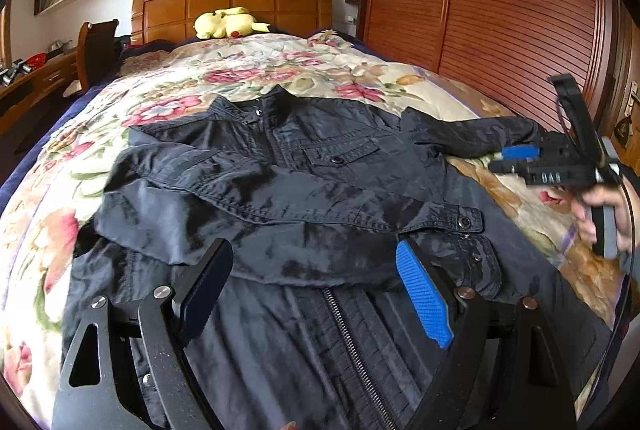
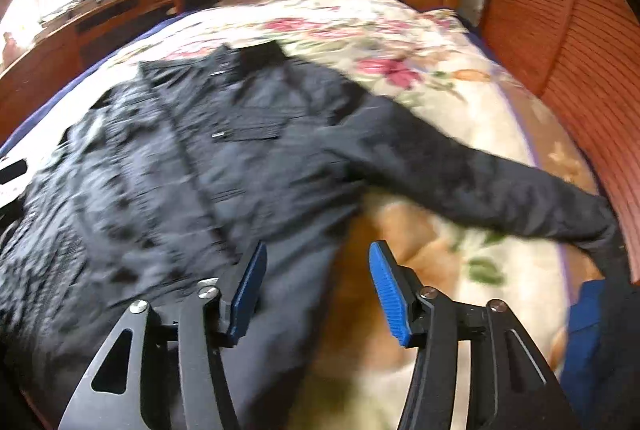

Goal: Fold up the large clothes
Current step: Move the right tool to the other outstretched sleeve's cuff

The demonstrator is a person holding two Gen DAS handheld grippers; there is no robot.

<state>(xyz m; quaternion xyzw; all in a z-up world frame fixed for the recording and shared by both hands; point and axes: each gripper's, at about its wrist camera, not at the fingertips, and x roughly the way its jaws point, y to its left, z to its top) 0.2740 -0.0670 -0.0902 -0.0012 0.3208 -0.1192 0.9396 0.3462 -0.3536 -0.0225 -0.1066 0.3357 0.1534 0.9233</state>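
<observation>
Where jacket point(image 1: 304, 166) lies, floral quilt point(image 1: 320, 66), wooden headboard point(image 1: 232, 4)

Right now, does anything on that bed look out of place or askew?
Only the dark jacket on the floral quilt looks uneven: one sleeve is folded across its front, while the other sleeve lies stretched out sideways over the quilt. A yellow plush toy rests by the headboard. Nothing looks spilled or damaged.
</observation>
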